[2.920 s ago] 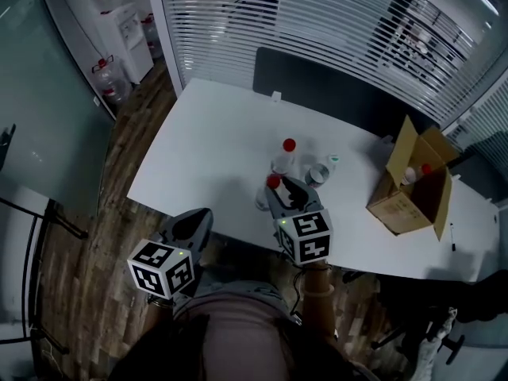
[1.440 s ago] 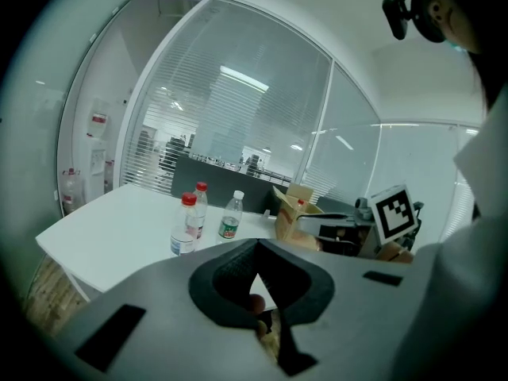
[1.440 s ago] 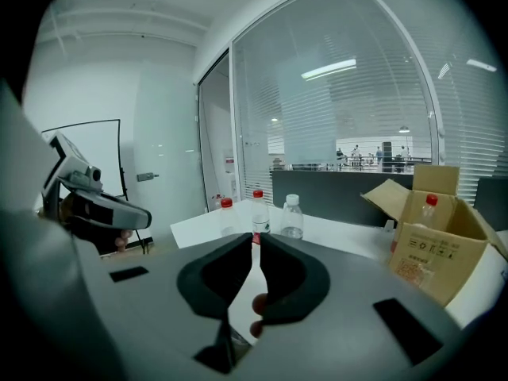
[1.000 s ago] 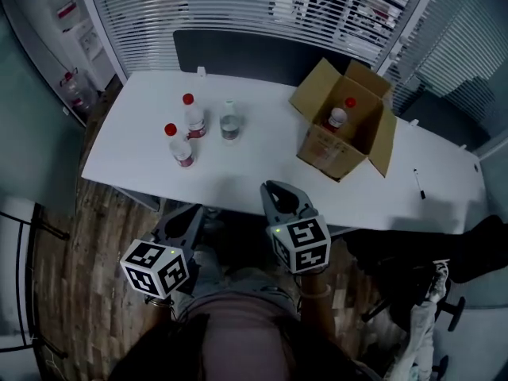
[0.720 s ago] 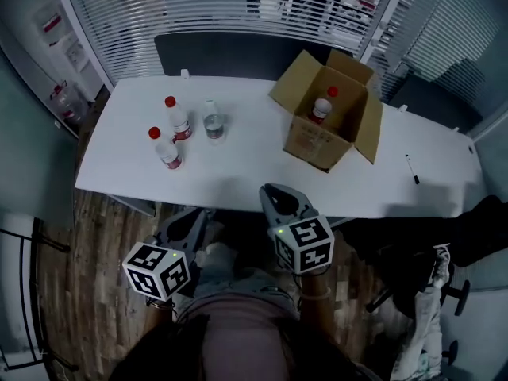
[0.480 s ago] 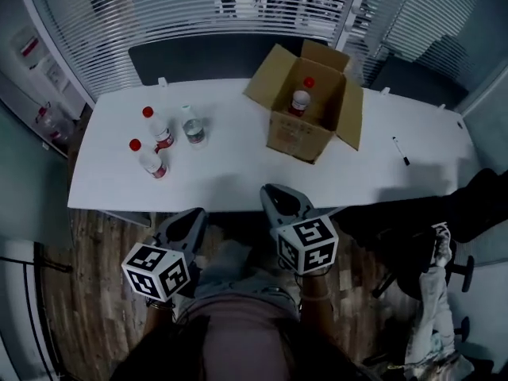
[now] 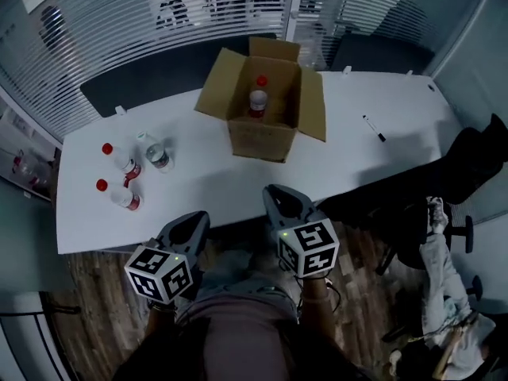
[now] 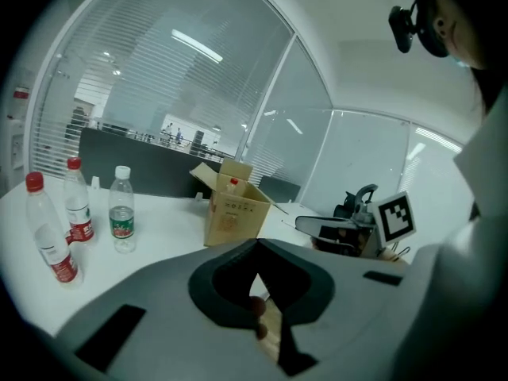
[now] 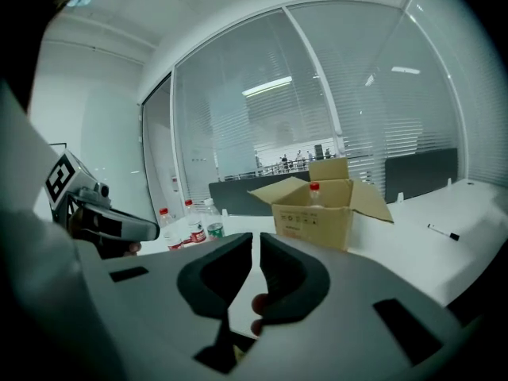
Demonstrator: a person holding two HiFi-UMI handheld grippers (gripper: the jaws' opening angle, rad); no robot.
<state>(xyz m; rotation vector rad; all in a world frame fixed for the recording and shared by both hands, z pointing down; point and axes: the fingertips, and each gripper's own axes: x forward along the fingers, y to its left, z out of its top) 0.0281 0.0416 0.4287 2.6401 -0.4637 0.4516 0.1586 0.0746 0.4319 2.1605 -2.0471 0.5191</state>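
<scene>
**Both claws shut & empty, held short of the counter**

Counter (image 7: 198,193): long white top running across the head view, w/ window blinds behind it.

Cardboard box (image 7: 260,140): stands abt mid-counter, flaps open. It's the nearest thing ahead of the right claw but well apart from it.

Left claw (image 7: 194,220): held off the counter's near edge, over the wood floor, pointing toward the counter. In the left gripper view the jaws meet at the tips w/ nothing between them.

Right claw (image 7: 277,192): also off the near edge, near the left one, aimed roughly at the box. In the right gripper view the jaws are closed to a thin slit and grip nothing.

Boxed bottle (image 7: 258,100): red cap, upright inside the box.

Bottle trio, left end of the counter, well apart from the box: far red-cap bottle (image 7: 125,165), near red-cap bottle (image 7: 121,198) and clear bottle (image 7: 157,156) w/ a green label. All stand upright per the left gripper view, close together, none touching a claw.

Pen (image 7: 373,128): lies flat on the counter's right part, right of the box, on its own.
</scene>
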